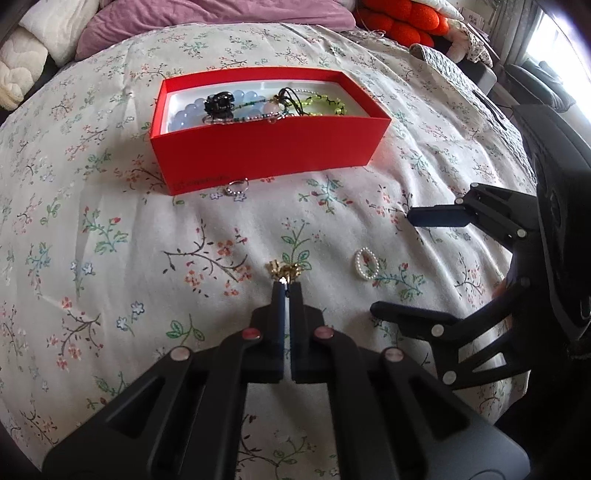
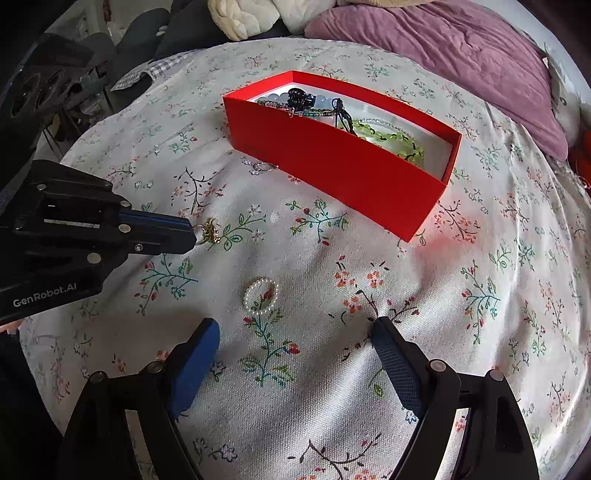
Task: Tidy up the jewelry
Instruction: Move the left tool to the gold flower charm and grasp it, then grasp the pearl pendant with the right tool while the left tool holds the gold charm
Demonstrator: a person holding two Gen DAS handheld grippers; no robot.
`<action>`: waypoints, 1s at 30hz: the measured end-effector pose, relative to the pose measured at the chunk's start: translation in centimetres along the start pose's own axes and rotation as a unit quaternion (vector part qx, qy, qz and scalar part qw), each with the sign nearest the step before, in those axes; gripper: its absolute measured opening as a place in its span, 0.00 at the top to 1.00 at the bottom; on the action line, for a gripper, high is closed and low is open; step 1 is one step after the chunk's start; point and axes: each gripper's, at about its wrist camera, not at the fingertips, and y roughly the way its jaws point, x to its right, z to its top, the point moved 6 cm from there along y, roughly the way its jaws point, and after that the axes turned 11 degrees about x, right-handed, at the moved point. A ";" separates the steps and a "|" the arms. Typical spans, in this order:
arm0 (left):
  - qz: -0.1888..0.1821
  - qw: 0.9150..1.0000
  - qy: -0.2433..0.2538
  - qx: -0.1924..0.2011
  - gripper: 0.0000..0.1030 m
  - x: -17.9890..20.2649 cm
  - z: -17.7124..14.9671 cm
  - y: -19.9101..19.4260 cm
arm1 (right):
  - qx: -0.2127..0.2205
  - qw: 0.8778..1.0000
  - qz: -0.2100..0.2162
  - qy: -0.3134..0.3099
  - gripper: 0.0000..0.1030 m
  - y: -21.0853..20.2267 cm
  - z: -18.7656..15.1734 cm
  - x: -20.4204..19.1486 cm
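A red box (image 1: 271, 149) (image 2: 354, 170) on the floral bedspread holds several bead bracelets and a black clip. My left gripper (image 1: 286, 286) is shut on a small gold ornament (image 1: 283, 270), just at the bedspread; it also shows in the right wrist view (image 2: 190, 236) with the gold ornament (image 2: 209, 229) at its tips. A small pearl ring (image 1: 366, 263) (image 2: 260, 296) lies on the bedspread between the grippers. My right gripper (image 2: 295, 332) is open and empty, just short of the pearl ring. A silver ring (image 1: 236, 187) (image 2: 264, 167) lies against the box's near wall.
A purple pillow (image 1: 221, 22) (image 2: 461, 51) and cream bedding (image 1: 22, 74) lie beyond the box. An orange cushion (image 1: 402, 18) sits at the far right. The bed's edge falls away to the right in the left wrist view.
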 end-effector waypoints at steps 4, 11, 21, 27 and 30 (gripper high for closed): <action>-0.001 1.000 -0.004 0.001 0.98 -0.4 -0.3 -0.8 | 0.009 1.000 0.006 0.005 0.17 0.2 0.4 -0.1; 0.003 1.000 -0.009 -0.001 0.98 -1.0 -0.9 -1.7 | 0.016 1.000 0.008 -0.011 0.23 1.1 0.9 -1.5; 0.009 1.000 -0.014 -0.004 0.98 -1.5 -1.3 -2.2 | 0.018 1.000 0.006 -0.025 0.48 1.4 1.3 -1.9; 0.019 0.999 -0.033 -0.010 0.98 -2.2 -1.6 -2.1 | 0.017 0.999 0.008 -0.035 0.70 1.1 1.1 -2.0; 0.020 0.999 -0.038 -0.012 0.98 -2.3 -1.6 -1.9 | 0.007 0.999 0.030 -0.036 0.91 1.2 0.9 -2.5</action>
